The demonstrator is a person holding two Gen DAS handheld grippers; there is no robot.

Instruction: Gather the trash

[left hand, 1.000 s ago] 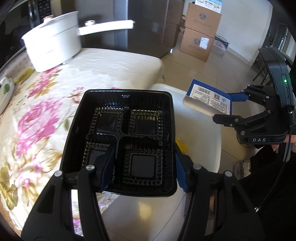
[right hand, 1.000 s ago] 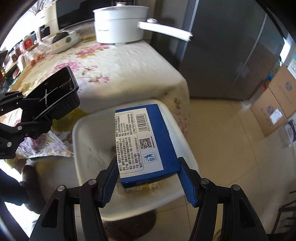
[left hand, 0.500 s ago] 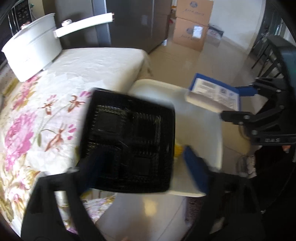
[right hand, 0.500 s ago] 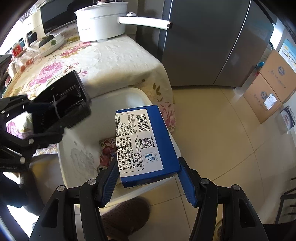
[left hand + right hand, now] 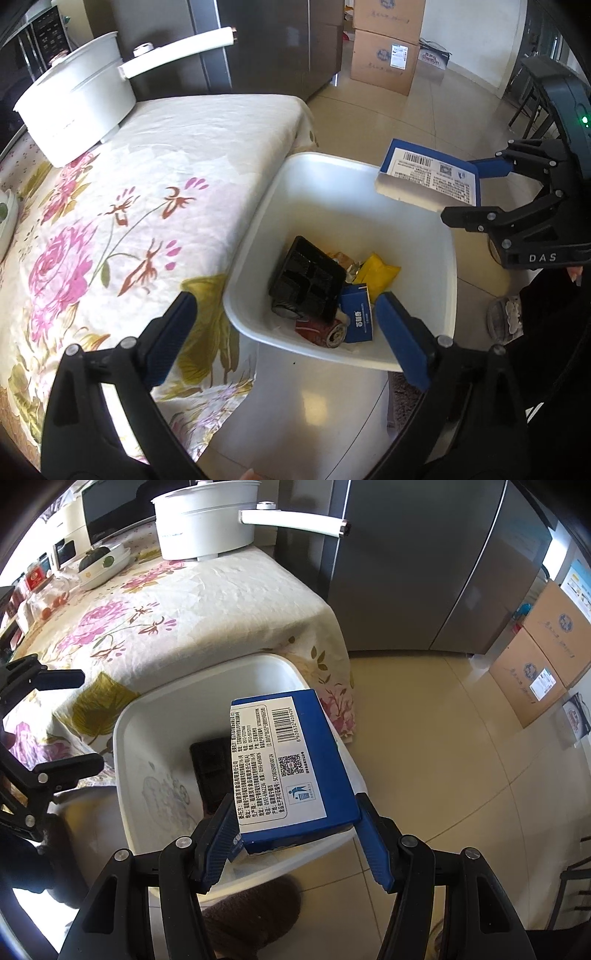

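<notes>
A white bin (image 5: 424,354) stands beside the table. A black plastic tray (image 5: 306,282) lies inside it on a yellow wrapper (image 5: 380,271), a small blue box (image 5: 356,317) and a red can (image 5: 321,330). My left gripper (image 5: 284,314) is open and empty above the bin's near rim. My right gripper (image 5: 293,830) is shut on a blue box (image 5: 291,760) with a white barcode label, held over the bin (image 5: 147,746). That box (image 5: 428,177) and right gripper (image 5: 476,192) also show in the left wrist view, over the bin's far rim. The tray (image 5: 212,768) shows below the box.
The table with a floral cloth (image 5: 147,192) lies left of the bin and holds a white pot (image 5: 74,99) with a long handle. A grey fridge (image 5: 424,572) stands behind. Cardboard boxes (image 5: 384,55) sit on the tiled floor. A brown slipper (image 5: 251,915) is by the bin.
My left gripper opened and the black tray dropped into the bin. Both grippers moved over the bin. The right gripper still holds the blue box.
</notes>
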